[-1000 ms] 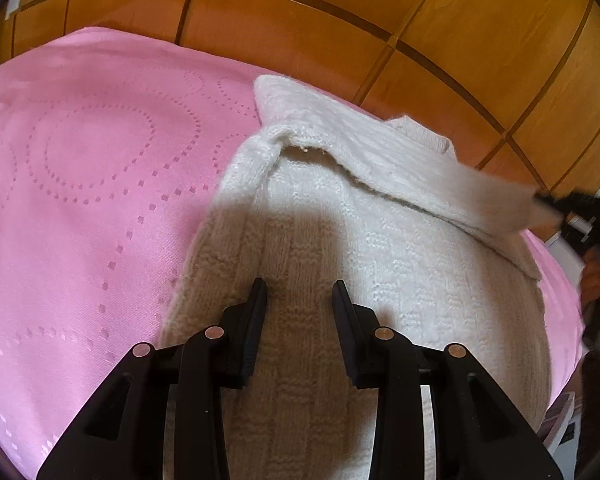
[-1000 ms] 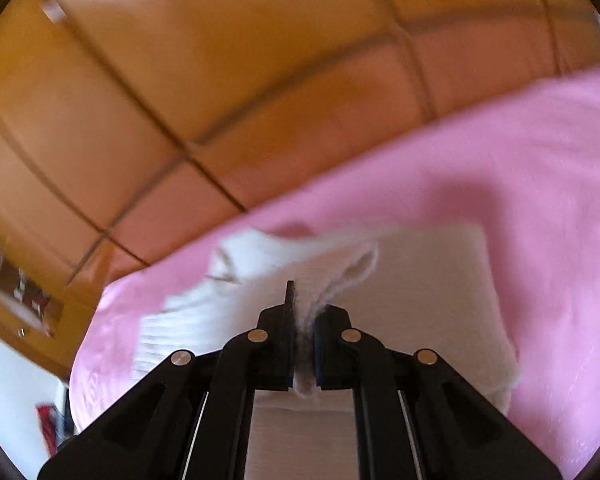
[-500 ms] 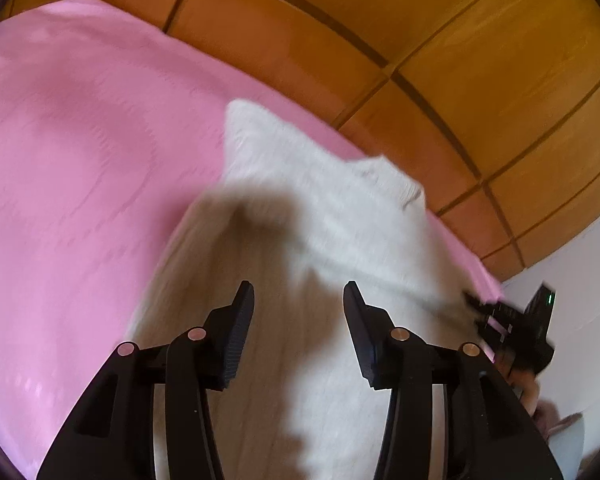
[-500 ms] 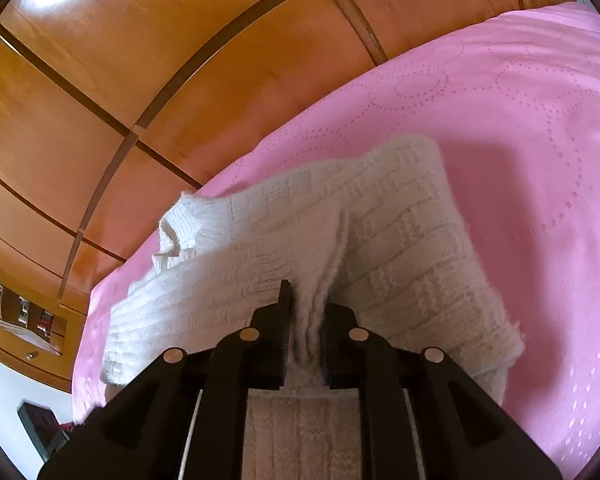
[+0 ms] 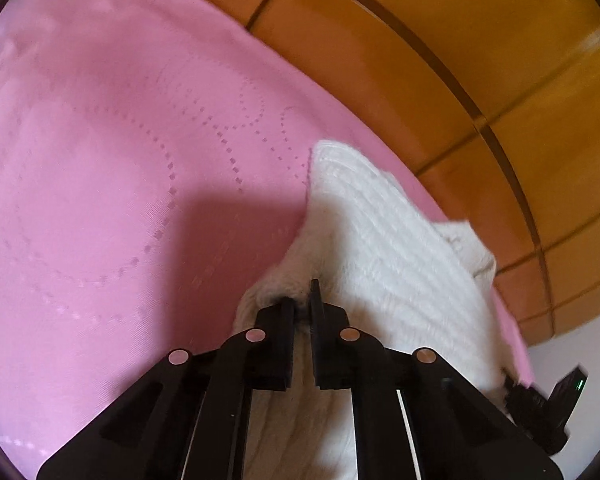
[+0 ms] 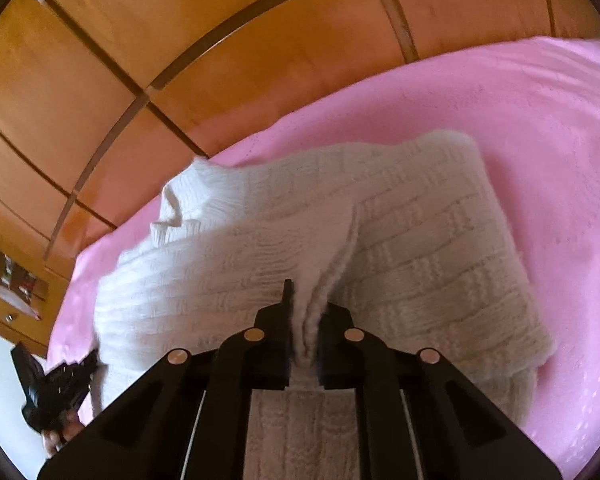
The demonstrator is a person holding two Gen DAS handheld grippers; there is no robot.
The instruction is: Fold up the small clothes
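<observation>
Black plastic left claw (image 5: 302, 300) is clamped on a cream cable-knit sweater (image 5: 384, 240) edge; the right claw (image 6: 306, 312) pinches a raised fold. Between the 2 claws the sweater's long axis is stretched over the pink bedspread (image 5: 100, 140).

A bed with a pink cover (image 5: 100, 152) carries everything here. The cover is patterned with dotted rings and spreads out ahead of both grippers. One cream knit sweater (image 6: 420, 240) lies directly on it, just ahead of and under the fingers in both wrist views, bunched into ridges and folds. Bare pink cover shows to the left of the sweater in the left view and to its right in the right view.
</observation>
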